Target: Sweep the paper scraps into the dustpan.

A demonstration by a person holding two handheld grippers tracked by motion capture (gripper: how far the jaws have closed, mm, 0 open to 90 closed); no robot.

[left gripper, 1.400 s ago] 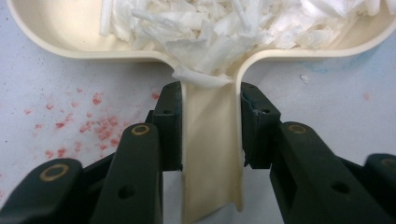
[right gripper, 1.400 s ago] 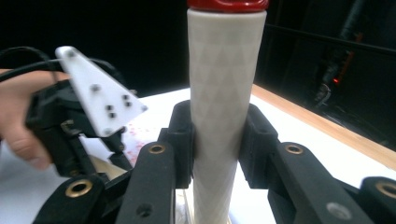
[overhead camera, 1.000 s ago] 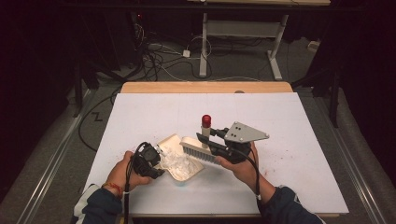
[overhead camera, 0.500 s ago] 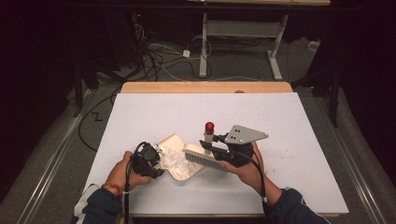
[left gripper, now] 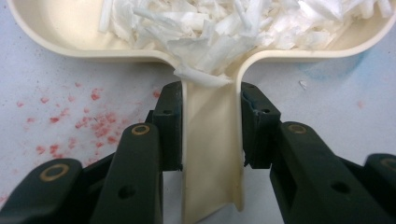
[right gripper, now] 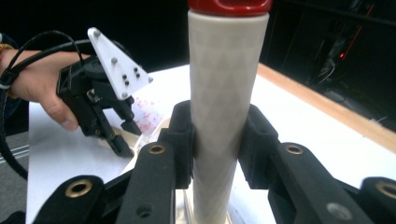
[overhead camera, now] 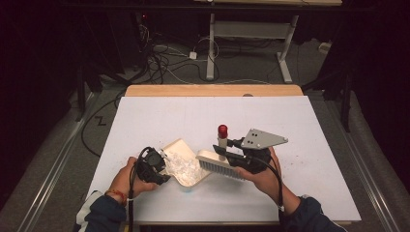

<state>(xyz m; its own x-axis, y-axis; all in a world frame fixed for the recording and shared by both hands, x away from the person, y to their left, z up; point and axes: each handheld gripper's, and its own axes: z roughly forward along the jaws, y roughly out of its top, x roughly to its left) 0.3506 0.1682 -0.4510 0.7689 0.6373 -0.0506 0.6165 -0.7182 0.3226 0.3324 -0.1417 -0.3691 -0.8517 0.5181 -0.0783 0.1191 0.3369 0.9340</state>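
Note:
A cream dustpan (overhead camera: 178, 145) lies on the white table, heaped with white paper shreds (overhead camera: 183, 167). My left gripper (overhead camera: 162, 170) is shut on the dustpan's handle (left gripper: 212, 144), a pad pressing on each side; the shreds (left gripper: 224, 28) spill toward the handle. My right gripper (overhead camera: 225, 148) is shut on the upright white handle (right gripper: 224, 93) of a brush with a red cap (overhead camera: 222, 129). The brush head (overhead camera: 220, 164), bristles down, sits at the dustpan's right edge.
Red specks (left gripper: 84, 122) dot the white table sheet (overhead camera: 309, 140) left of the dustpan handle. A wooden strip (overhead camera: 212, 90) runs along the far edge. Cables and a desk frame (overhead camera: 251, 34) lie on the dark floor beyond.
The right gripper has carried the brush slightly to the right and nearer the person. The left gripper and the dustpan have stayed put.

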